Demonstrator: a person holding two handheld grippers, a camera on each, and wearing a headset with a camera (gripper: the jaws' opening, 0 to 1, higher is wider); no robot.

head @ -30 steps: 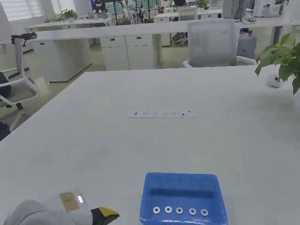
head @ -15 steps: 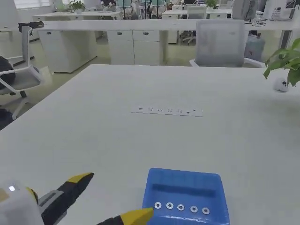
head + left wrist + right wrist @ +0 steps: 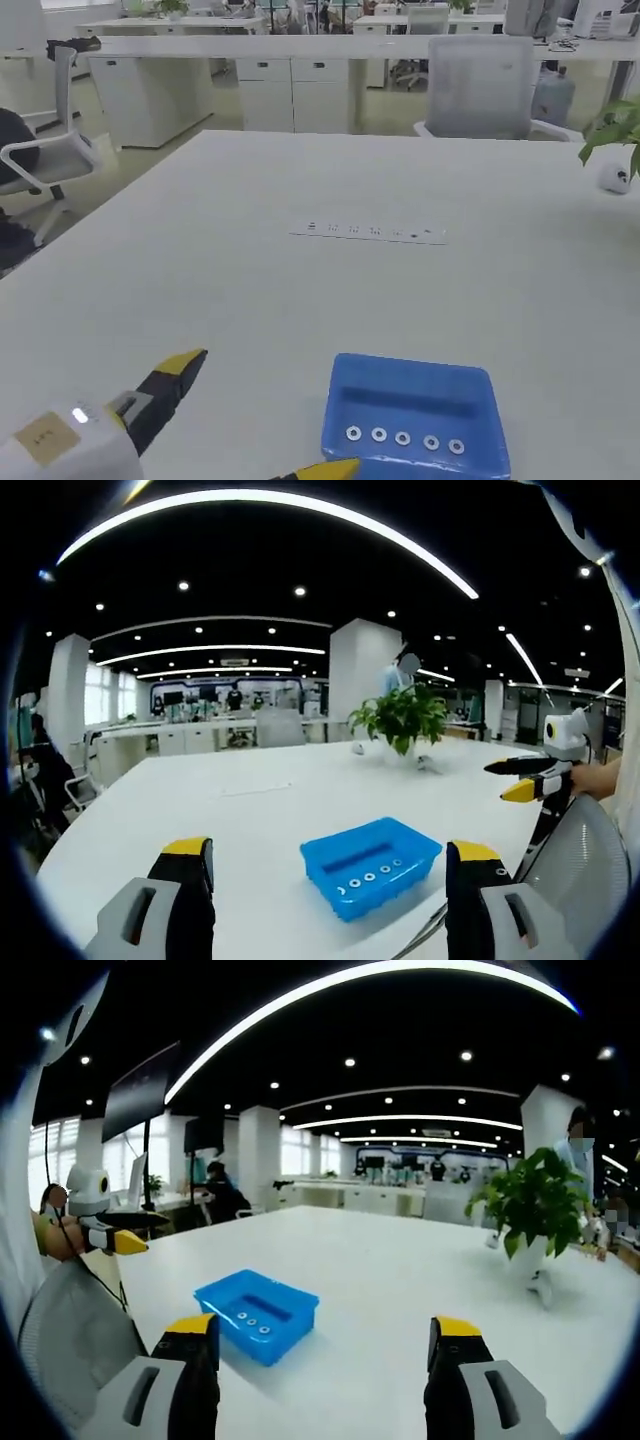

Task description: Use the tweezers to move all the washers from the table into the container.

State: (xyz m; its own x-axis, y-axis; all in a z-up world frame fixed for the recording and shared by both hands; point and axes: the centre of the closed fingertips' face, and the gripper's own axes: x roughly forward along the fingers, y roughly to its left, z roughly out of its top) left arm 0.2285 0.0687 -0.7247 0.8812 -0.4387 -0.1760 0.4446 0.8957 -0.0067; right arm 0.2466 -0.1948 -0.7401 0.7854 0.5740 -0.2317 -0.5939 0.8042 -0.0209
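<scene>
Washers (image 3: 405,437), five in a row, lie inside blue container (image 3: 410,372) on table (image 3: 300,300). Left gripper (image 3: 270,410) spread wide, empty, its body cut off at head view's bottom edge. Right gripper (image 3: 322,1326) gapes wide too, holding nothing

An open-plan office, seen from our workbench.

We look across a wide white table (image 3: 250,280) with a row of sockets (image 3: 370,232) set into it, toward long white desks (image 3: 250,45) with drawer cabinets (image 3: 290,95) beneath and swivel chairs (image 3: 485,85) pulled up. Overhead we see a dark ceiling with recessed spotlights (image 3: 300,591) and curved light strips (image 3: 300,502), white columns (image 3: 365,675), a potted plant (image 3: 400,715), and a person (image 3: 218,1195) at a far desk.
</scene>
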